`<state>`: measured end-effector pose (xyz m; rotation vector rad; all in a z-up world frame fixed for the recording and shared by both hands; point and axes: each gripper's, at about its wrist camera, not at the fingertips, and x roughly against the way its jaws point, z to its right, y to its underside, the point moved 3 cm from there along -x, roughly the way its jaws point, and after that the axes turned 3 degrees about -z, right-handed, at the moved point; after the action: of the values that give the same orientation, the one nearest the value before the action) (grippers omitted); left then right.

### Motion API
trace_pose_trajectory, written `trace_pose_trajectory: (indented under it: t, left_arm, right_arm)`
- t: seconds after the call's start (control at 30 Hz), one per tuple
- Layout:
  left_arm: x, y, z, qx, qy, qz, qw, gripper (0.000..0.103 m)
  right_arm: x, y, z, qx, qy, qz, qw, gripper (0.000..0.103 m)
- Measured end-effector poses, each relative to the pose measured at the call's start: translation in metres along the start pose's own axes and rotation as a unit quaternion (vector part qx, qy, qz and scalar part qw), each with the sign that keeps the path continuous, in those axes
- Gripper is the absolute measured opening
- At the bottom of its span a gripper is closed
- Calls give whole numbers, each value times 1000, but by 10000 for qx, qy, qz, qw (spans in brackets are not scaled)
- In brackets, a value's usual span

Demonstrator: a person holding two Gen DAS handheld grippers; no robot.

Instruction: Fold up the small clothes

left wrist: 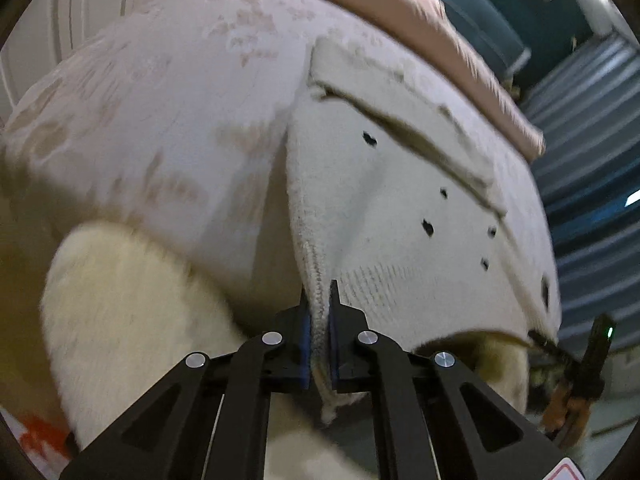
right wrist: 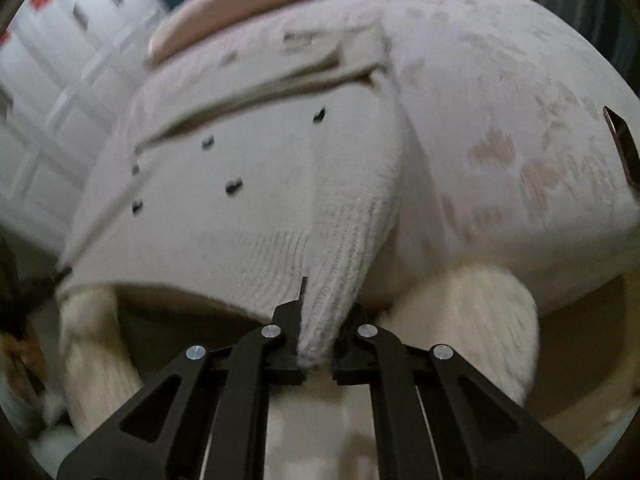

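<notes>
The white knitted garment (left wrist: 400,208) lies spread over a pale bedspread (left wrist: 160,128) with a faded pinkish pattern, reaching away from both tongs, and its near ribbed hem is lifted off the bed at two corners. The left gripper (left wrist: 319,312) has its jaws closed tight on one ribbed corner, the knit pinched between the blue pads with a small tuft hanging out below them. The right gripper (right wrist: 320,320) is likewise clamped on the other ribbed corner (right wrist: 340,272), which bunches into a thick fold between its fingers. Ahead of the left tongs and to their right, small dark spots (left wrist: 428,227) dot the knit, and beyond them a folded band of the same fabric (left wrist: 400,120) runs across the garment. A pink quilt (left wrist: 400,12) lies at the far edge of the bed, past the garment. Below each pair of tongs, a fluffy cream fabric (left wrist: 132,320) hangs under the bed's near edge. Far right of the left tongs, the other tool (left wrist: 576,376) shows at the garment's edge. Both views are motion-blurred.
</notes>
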<state>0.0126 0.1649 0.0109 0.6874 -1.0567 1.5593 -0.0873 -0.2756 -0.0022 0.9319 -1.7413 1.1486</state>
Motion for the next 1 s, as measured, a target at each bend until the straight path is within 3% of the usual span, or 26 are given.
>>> trace_pose_trajectory:
  t: [0.1, 0.2, 0.33, 0.43, 0.53, 0.6, 0.73, 0.87, 0.9, 0.93, 0.97, 1.0]
  left_arm:
    - [9, 44, 1, -268, -262, -471, 9982, 4]
    - [18, 82, -1, -194, -302, -874, 9955, 4]
    - [25, 119, -3, 211, -80, -1282, 9915, 4]
    - [33, 114, 4, 243, -54, -1151, 9930, 4]
    - [37, 67, 14, 55, 48, -614, 9981, 4]
    - [39, 14, 30, -208, 172, -52, 9996, 4]
    - [31, -84, 66, -864, 145, 863, 9924, 4]
    - [-4, -185, 91, -739, 2, 1569, 9848, 7]
    - [-16, -205, 93, -591, -15, 1619, 9850, 16]
    - [-22, -218, 92, -433, -19, 1636, 9856, 16]
    - [-26, -233, 88, -36, -163, 1802, 9835, 19]
    - [-22, -236, 86, 134, -254, 1953, 9803, 22]
  right_arm:
    - [6, 44, -4, 320, 125, -633, 9974, 6]
    - [15, 88, -8, 379, 106, -1182, 9922, 6]
    - [35, 114, -7, 91, -31, -1382, 9904, 6]
    - [44, 113, -4, -22, -180, -1381, 9903, 6]
    - [50, 79, 1, -115, -355, -967, 9946, 6]
    - [57, 36, 5, -84, -417, -395, 9983, 6]
    - [49, -84, 12, -166, -455, 743, 9961, 6]
    - [17, -186, 9, -617, -506, 1399, 9870, 11]
    - [13, -201, 10, -756, -368, 1559, 9842, 15]
    - [12, -213, 10, -923, -289, 1743, 9799, 19]
    - [16, -224, 9, -1130, -280, 2011, 9726, 30]
    - [24, -225, 8, -1264, -283, 2252, 9657, 49]
